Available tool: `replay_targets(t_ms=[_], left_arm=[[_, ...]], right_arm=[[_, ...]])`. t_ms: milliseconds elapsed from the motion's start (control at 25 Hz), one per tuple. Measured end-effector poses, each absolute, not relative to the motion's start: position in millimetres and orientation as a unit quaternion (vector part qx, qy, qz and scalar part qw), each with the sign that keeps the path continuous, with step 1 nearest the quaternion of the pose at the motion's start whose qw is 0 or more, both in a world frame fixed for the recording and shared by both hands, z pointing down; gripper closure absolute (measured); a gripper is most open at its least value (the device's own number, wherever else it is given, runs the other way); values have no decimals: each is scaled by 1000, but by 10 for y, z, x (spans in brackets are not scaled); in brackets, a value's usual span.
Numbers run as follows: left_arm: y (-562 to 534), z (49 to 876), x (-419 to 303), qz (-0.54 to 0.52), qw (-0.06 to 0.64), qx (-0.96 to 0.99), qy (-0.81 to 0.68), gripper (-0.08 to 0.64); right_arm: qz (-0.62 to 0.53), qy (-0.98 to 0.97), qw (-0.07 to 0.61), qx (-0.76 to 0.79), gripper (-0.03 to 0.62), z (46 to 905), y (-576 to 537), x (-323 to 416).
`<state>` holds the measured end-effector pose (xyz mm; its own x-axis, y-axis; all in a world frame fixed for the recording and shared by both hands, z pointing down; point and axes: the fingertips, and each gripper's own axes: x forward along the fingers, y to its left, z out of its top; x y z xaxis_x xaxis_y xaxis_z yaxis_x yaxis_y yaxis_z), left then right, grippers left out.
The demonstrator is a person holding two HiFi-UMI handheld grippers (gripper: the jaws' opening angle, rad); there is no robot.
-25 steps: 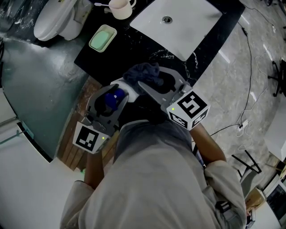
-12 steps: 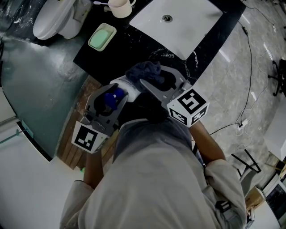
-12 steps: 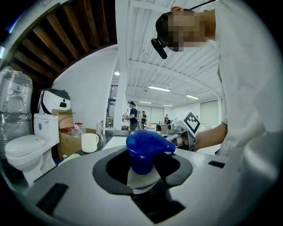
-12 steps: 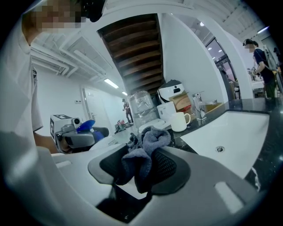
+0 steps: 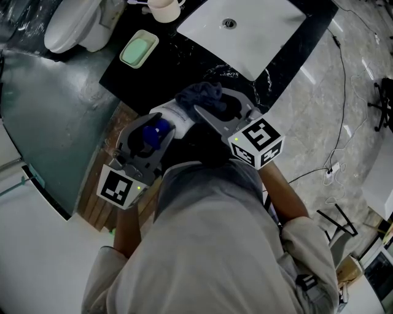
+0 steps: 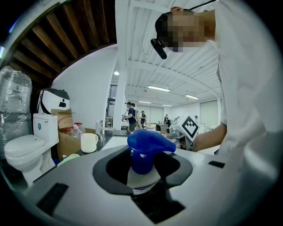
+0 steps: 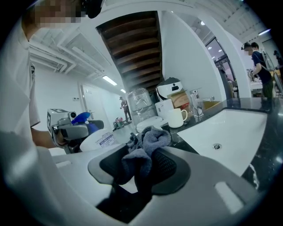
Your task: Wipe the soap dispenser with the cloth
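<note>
The soap dispenser (image 5: pixel 169 116) is a white bottle with a blue pump top (image 6: pixel 148 142). My left gripper (image 5: pixel 158 130) is shut on it just below the pump and holds it in front of the person's chest. My right gripper (image 5: pixel 216 112) is shut on a dark grey-blue cloth (image 5: pixel 198 98), which bunches out past the jaws. In the head view the cloth lies against the far end of the white bottle. In the right gripper view the cloth (image 7: pixel 146 147) fills the jaws, and the bottle's labelled body (image 7: pixel 100 139) shows just to its left.
A black counter (image 5: pixel 155 72) holds a white sink basin (image 5: pixel 245 37), a green soap dish (image 5: pixel 138 50) and a cream cup (image 5: pixel 164 9). A white toilet (image 5: pixel 70 24) stands at the far left. Wooden slats (image 5: pixel 101 196) lie below my left gripper. Cables run across the floor on the right.
My right gripper, with the cloth in it, has shifted slightly beside the bottle. The left gripper and the dispenser have stayed in place.
</note>
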<state>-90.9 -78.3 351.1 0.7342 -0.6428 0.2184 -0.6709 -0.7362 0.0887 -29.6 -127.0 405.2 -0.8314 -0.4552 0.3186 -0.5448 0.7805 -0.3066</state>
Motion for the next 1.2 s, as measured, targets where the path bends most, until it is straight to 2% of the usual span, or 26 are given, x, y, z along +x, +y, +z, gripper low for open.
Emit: replay_targets(t_ms=[1200], left_arm=[[-785, 3499, -918, 84, 78, 931, -347, 414]], right_arm=[[188, -928, 165, 276, 429, 4364, -1323, -209]])
